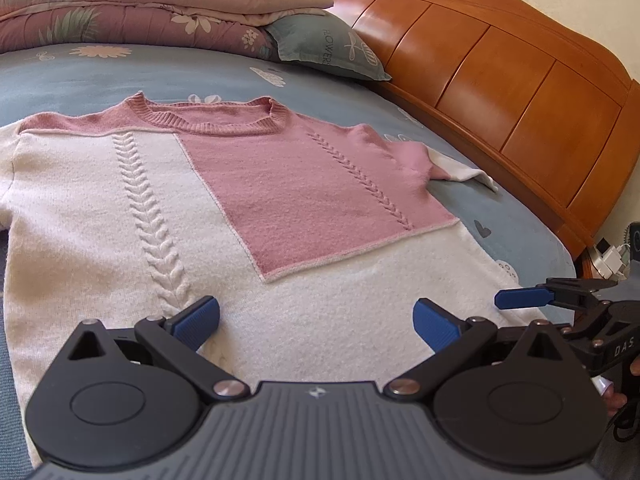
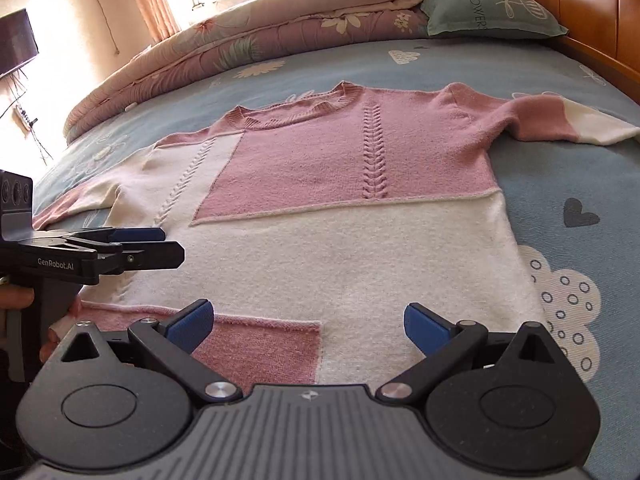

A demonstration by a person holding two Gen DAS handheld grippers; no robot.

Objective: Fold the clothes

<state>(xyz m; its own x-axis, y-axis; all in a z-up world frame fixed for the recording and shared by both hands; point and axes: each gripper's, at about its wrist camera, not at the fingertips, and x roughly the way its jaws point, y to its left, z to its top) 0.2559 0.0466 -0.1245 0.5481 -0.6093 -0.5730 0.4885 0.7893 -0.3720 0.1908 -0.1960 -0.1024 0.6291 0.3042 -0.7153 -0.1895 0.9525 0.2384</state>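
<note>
A pink and cream knitted sweater (image 1: 248, 184) lies flat, front up, on the bed, its neck at the far end. In the right wrist view the sweater (image 2: 340, 184) has both sleeves spread out; the right sleeve (image 2: 560, 120) reaches toward the headboard. My left gripper (image 1: 316, 318) is open just above the cream lower part near the hem, with nothing between its fingers. My right gripper (image 2: 308, 322) is also open and empty, over the hem where a pink patch (image 2: 260, 348) shows. The two grippers are side by side, and the left gripper (image 2: 168, 245) shows at the left edge of the right wrist view.
The bed has a blue sheet (image 2: 560, 208) with cloud and heart prints. A folded floral quilt (image 2: 248, 40) and a green pillow (image 2: 492, 4) lie at the far end. A wooden headboard (image 1: 500, 80) runs along the right side. A person's hand (image 2: 16, 300) holds the left gripper.
</note>
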